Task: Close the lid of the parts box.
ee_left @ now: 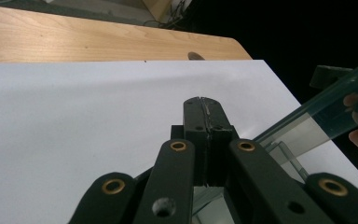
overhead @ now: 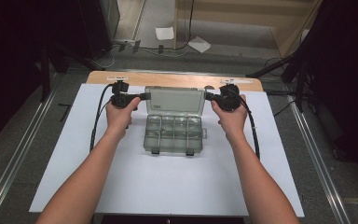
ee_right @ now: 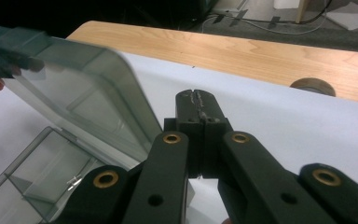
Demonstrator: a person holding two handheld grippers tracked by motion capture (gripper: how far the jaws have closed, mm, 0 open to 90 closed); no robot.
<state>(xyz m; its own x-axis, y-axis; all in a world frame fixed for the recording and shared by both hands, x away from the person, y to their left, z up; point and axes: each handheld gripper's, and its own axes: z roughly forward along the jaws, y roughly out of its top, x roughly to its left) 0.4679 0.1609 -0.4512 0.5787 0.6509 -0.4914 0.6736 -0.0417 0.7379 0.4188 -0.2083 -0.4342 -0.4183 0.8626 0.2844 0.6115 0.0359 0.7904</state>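
A clear plastic compartment box (overhead: 173, 135) lies on the white sheet, its lid (overhead: 175, 100) swung up at the far side. My left gripper (overhead: 145, 96) is at the lid's left edge and my right gripper (overhead: 207, 95) at its right edge. In the left gripper view the left gripper (ee_left: 203, 105) is shut with nothing between its jaws, and the lid (ee_left: 326, 114) slants past on the right. The right gripper (ee_right: 196, 100) in its own view is also shut and empty, beside the lid (ee_right: 84, 93) and above the empty compartments (ee_right: 32, 182). Whether either gripper touches the lid I cannot tell.
The white sheet (overhead: 168, 186) covers most of the table, with a strip of bare wood (overhead: 168, 78) at the far edge and a round grey fitting (ee_right: 313, 86) set in it. Metal rails run along both sides. Cables and paper lie on the floor beyond.
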